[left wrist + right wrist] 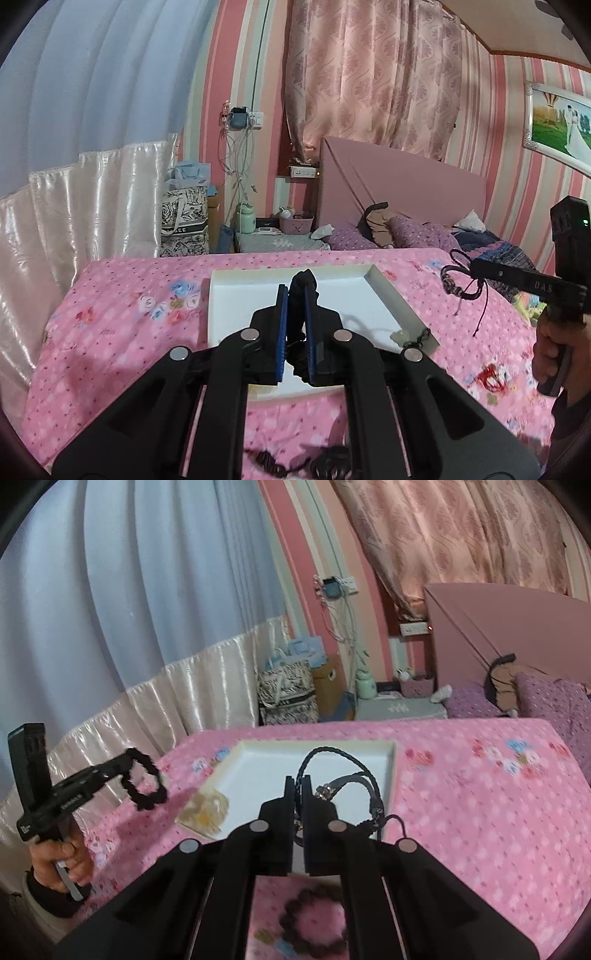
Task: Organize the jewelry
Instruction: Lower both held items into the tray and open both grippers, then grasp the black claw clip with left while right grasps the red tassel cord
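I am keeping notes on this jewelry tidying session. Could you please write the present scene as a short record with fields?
surface: pink floral bedspread
container: shallow white rectangular tray, on the bedspread
left gripper: shut on a black chunky beaded bracelet, held above the bedspread
right gripper: shut on a black braided cord bracelet with metal clasp, held over the tray
other jewelry: dark beaded bracelet lying on the bedspread, blurred
tray contents: cannot tell, partly hidden

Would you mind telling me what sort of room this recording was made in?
Most likely a home bedroom. A bed with a pink headboard and purple pillows stands at the back, a cluttered nightstand sits beside it, and a framed wedding photo hangs on the striped wall.
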Demonstrator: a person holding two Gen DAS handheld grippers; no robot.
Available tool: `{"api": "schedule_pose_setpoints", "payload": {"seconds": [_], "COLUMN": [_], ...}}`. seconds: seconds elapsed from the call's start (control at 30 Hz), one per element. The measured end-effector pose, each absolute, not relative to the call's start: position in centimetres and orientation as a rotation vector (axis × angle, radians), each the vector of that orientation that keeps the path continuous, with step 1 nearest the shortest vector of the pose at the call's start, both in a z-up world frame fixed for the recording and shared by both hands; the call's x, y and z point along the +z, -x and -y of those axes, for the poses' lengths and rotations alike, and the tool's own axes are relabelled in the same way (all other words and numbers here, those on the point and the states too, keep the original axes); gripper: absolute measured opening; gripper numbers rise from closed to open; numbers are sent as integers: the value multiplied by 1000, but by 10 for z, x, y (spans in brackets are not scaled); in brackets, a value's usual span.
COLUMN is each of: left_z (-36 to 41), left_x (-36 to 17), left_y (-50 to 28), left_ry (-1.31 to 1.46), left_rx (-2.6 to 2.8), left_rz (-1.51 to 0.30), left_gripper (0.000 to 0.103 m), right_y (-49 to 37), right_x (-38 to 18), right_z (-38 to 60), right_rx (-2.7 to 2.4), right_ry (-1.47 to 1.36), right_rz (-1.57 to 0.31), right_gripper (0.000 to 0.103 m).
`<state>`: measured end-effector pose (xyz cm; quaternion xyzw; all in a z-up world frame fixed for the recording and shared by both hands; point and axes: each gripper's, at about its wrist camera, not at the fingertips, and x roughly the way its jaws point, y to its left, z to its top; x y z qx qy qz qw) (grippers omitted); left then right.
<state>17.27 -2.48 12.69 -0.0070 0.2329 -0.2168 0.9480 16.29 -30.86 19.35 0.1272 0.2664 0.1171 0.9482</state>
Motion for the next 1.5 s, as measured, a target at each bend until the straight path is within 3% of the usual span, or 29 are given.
{"api": "schedule_pose_setpoints", "payload": {"seconds": [0.23, 0.57, 0.87, 0.93, 1.0, 1.07, 1.1, 1.33, 1.4, 1.5], "left_z": [46, 93, 95, 94, 91, 85, 82, 48, 27, -6], "left_x": [95, 12, -7, -4, 0, 8, 15, 53, 58, 55], "left_y": [-221, -256, -270, -270, -266, -258, -255, -238, -216, -179], "left_ry": [44, -26, -49, -43, -42, -35, -27, 52, 48, 79], "left_rx": [-414, -451, -421, -418, -406, -399, -390, -394, -382, -340], "left_rz": [-559, -769, -838, -835, -816, -784, -761, -721, -681, -657], "left_gripper": [7, 7, 11, 16, 44, 66, 75, 80, 88, 88], "right_y": [-204, -241, -242, -239, -234, -226, -220, -160, -130, -80], "right_x": [167, 74, 66, 70, 80, 94, 102, 142, 150, 149], "right_z": [270, 242, 244, 247, 253, 262, 268, 327, 349, 374], "right_rx": [238, 191, 189, 191, 193, 201, 207, 160, 118, 37], "right_ry": [-190, -132, -153, -171, -199, -236, -256, -307, -298, -223], "right_rz": [-579, -802, -831, -815, -791, -752, -724, -633, -611, -577], "right_gripper": [2, 2, 7, 7, 7, 30, 55, 58, 58, 58]}}
